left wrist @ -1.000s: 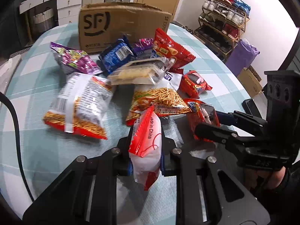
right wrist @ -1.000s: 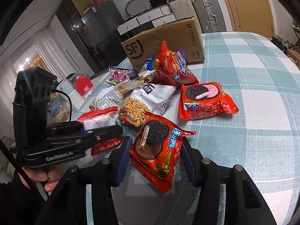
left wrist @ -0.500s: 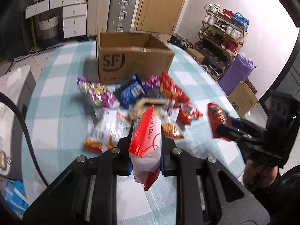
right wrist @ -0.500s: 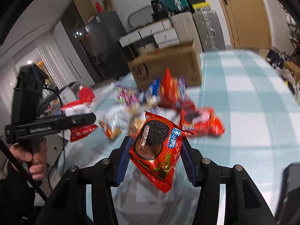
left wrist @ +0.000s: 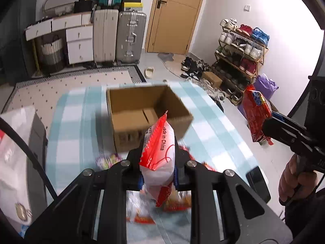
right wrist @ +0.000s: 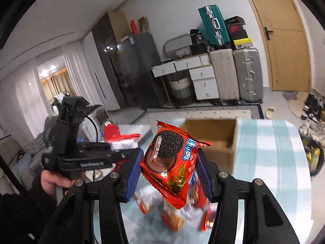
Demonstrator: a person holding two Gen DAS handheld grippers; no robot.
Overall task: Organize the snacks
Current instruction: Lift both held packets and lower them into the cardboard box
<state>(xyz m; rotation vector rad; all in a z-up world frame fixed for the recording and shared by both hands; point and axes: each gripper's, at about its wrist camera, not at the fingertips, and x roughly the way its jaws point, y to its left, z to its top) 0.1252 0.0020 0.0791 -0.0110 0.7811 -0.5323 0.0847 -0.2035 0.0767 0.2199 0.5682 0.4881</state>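
Snacks are both pinched and up in the air — white pack (left wrist: 159, 158) in the left gripper (left wrist: 158, 174), Oreo pack (right wrist: 170, 162) in the right gripper (right wrist: 168, 172) — so I'd keep both squeezed till they're over the box (left wrist: 130, 105) at mid-frame, then let go.

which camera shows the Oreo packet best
The right wrist view: the red Oreo packet fills the centre, face-on, between the right gripper's jaws. The left wrist view shows it only edge-on at the right.
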